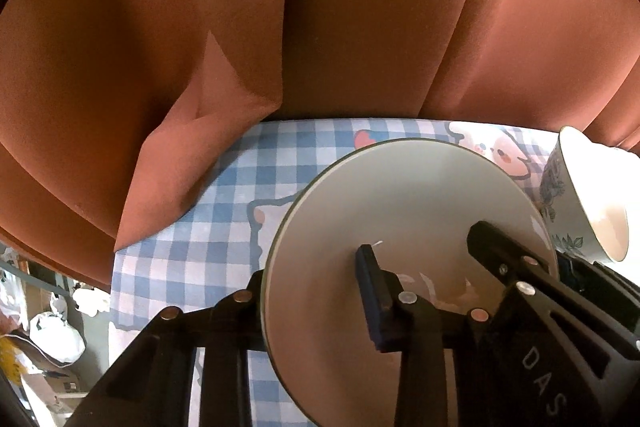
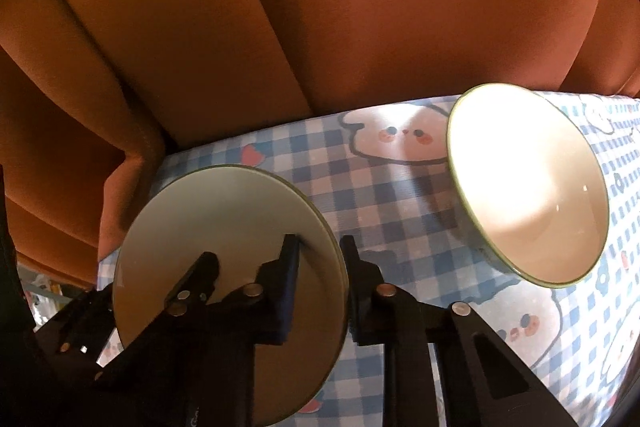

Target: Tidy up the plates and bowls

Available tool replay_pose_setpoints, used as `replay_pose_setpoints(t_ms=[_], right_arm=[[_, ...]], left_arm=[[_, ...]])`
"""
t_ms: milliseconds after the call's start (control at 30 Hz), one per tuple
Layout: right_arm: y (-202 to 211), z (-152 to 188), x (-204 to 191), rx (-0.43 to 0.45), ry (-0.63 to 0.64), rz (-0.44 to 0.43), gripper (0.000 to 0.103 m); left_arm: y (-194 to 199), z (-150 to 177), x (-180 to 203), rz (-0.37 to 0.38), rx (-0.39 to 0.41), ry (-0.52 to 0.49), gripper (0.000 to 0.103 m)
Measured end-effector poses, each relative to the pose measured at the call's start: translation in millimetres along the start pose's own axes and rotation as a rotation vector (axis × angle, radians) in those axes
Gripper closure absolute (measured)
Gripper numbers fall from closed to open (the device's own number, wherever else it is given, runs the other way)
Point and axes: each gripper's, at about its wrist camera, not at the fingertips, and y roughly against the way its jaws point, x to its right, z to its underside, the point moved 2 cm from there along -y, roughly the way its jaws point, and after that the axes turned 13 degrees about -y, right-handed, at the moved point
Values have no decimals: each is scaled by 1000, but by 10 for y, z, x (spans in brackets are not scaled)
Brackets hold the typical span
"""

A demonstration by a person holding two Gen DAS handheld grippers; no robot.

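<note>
A pale plate point(image 1: 400, 211) with a thin green rim is held tilted above the checked tablecloth point(image 1: 192, 251). My left gripper point(image 1: 312, 279) is shut on its left edge, one finger behind the plate. My right gripper point(image 2: 320, 247) is shut on the right edge of the same plate point(image 2: 224, 211); its finger point(image 1: 492, 243) lies across the plate face in the left wrist view. A white bowl point(image 2: 528, 187) with a green rim and a blue floral outside stands tipped to the right of the plate, also in the left wrist view point(image 1: 588, 195).
Orange-brown curtain folds point(image 1: 320, 27) hang close behind the table's far edge. The blue-and-white checked cloth point(image 2: 400, 203) has cartoon animal prints. Past the table's left edge, white bags and clutter point(image 1: 52, 335) lie on the floor.
</note>
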Motion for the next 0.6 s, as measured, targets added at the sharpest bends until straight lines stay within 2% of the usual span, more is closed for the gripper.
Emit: replay_pose_setpoints(t_ms=[267,600], right_arm=[[99,33,-102,3,26,-1,80],[627,63,-165,56,49,-33,80]], left_arm=[[162,29,-19,3,6,14,72],[648,-5,6,-18,61,36,72]])
